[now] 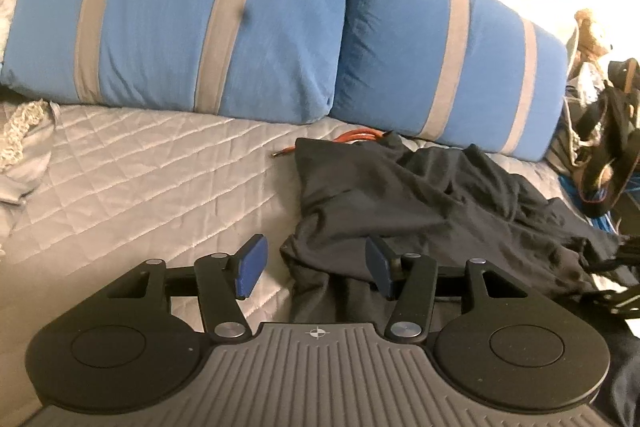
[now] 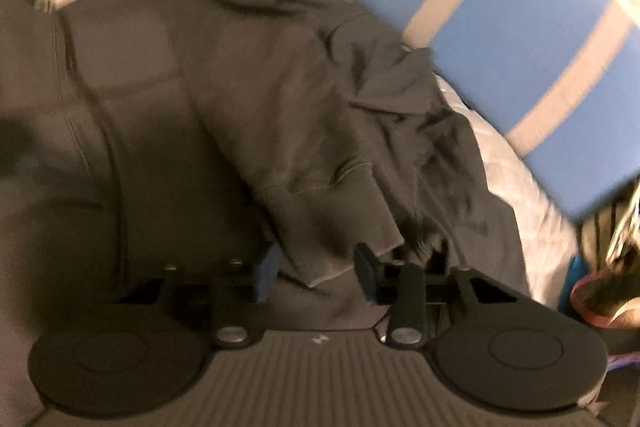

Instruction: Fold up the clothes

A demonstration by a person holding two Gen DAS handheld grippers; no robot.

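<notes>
**Ana:** Cloth first; where is it lying? I see a dark grey garment (image 1: pixel 420 195) heaped on the quilted bed cover (image 1: pixel 140 167), just below the two blue striped pillows (image 1: pixel 192 19), with an orange cord (image 1: pixel 360 137) poking out at its far edge.

**Ben:** Yes; from the right wrist view it looks like a sweatshirt, judging by the ribbed cuff (image 2: pixel 344 247) and thick seams; soft, limp, fairly heavy for cloth, and not slippery; it should drape and sag when lifted, so one pinch point won't keep it flat.

**Ana:** And the tools?

**Ben:** Left tool (image 1: pixel 316 269) is wide open, holding nothing; a bunched corner of the fabric sits between its blue pads (image 1: pixel 252 263) but they are clear of it; right tool (image 2: pixel 316 273) is also open, the cuff lying in the gap, not clamped; that view is blurred, so contact is hard to judge.

**Ana:** Where would you grab?

**Ben:** Probably at hems or cuffs, where the layers are doubled; one tool on each end, then pull apart to spread it before any fold.
</notes>
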